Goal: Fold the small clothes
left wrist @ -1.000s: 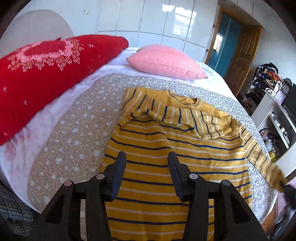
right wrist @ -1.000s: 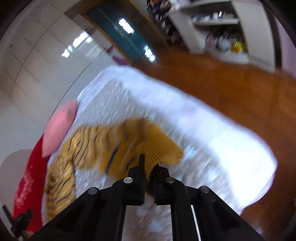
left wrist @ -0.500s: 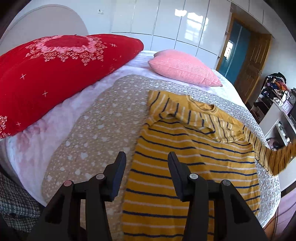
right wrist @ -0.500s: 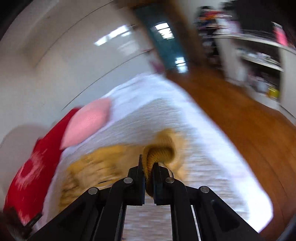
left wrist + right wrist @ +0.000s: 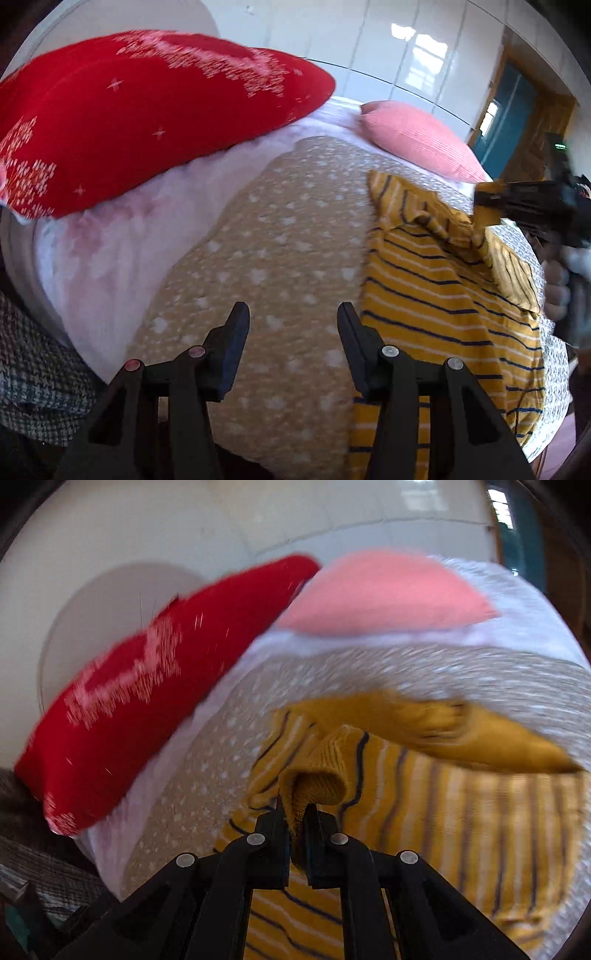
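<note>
A yellow sweater with blue and white stripes [image 5: 436, 291] lies flat on the beige patterned bed cover [image 5: 288, 251]. My left gripper [image 5: 291, 325] is open and empty, low over the cover just left of the sweater's hem. My right gripper [image 5: 294, 812] is shut on the cuff of the sweater's sleeve [image 5: 317, 779] and holds it lifted over the sweater's body [image 5: 461, 805]. In the left wrist view the right gripper [image 5: 480, 201] shows at the right edge, with the sleeve [image 5: 506, 258] draped across the sweater's chest.
A big red pillow [image 5: 140, 110] lies at the back left and a pink pillow [image 5: 417, 136] at the head of the bed. A wooden door [image 5: 532, 118] stands at the far right. Checked grey fabric [image 5: 33, 365] lies by the bed's near left edge.
My right gripper has carried the sleeve cuff from the bed's right edge inward over the sweater. My left gripper has shifted left, off the sweater and over the bare cover.
</note>
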Available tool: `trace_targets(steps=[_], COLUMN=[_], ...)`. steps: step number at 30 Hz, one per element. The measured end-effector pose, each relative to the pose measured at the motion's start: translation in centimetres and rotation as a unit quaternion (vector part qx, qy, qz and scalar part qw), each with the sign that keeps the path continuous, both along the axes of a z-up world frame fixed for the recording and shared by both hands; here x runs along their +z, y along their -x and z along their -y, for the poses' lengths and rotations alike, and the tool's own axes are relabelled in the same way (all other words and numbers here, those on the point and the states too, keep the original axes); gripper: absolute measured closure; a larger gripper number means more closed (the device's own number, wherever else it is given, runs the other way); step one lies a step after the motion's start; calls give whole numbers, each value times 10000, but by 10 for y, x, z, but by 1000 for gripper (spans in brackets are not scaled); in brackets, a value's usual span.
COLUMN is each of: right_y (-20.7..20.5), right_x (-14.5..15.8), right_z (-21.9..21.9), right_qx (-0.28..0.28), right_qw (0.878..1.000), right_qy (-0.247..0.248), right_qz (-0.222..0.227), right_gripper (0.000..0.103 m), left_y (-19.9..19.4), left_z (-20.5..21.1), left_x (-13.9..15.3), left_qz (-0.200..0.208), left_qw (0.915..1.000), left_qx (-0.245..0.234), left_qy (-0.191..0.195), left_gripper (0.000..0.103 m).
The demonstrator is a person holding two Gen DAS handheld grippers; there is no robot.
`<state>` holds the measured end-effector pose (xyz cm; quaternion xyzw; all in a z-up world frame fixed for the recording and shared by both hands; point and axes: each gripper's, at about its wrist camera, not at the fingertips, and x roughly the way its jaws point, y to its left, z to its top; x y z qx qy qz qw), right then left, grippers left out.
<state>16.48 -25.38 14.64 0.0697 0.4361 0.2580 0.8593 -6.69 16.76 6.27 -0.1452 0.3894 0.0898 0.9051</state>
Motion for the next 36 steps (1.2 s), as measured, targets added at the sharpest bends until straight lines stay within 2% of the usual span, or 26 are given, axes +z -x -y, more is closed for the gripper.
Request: trace_targets(steps=[4,8,10,11,12,16,20,24,27,30,33,36], right_y=[-25,-33,-32,-32,-30,-14,22,61,93,128,155,187], right_x=[-41,-67,-69,-69,-65,-43,-31,-36,-48,-61,-71,-80], right_z=[-63,-104,-105,-109,-107,-97,-54,6,64,126,169,209], right_qx=[337,671,731,757,779,914,1082,981,593,-42,-518,-1047], right_qw=[9983,9928,9924,9931,9936,9949,9913,9917,9952,9973,9955,9909], right_qy=[448,955,914,795,712,179,-421,-396,-210,-35,-177,-349], right_qz=[-178,-287,-379,-405,-406,-394,-617,-732,-756,-738,-776,-770], right_gripper=[96,87,76,66,62,62,59,58,58,57,57,54], left_y=[3,3,2,2,2,3,4,3,1,-2,-2,1], left_z=[-15,-21,-20,-18,-16,-7,5,20,36,54,66,73], left_x=[-7,-10,-11,-11,-11,-10,-13,-18,-25,-37,-48,-51], left_qz=[-25,-25,-20,-20,-23,-52,-114,-233,-369,-578,-764,-727], left_qw=[9999,9997,9996,9996,9997,9997,9991,9979,9961,9938,9920,9928], left_qx=[121,152,151,135,118,16,-151,-337,-541,-731,-818,-863], left_qy=[92,212,238,234,225,258,371,505,592,606,581,391], left_gripper=[55,55,55,55,55,55,55,55,55,55,55,50])
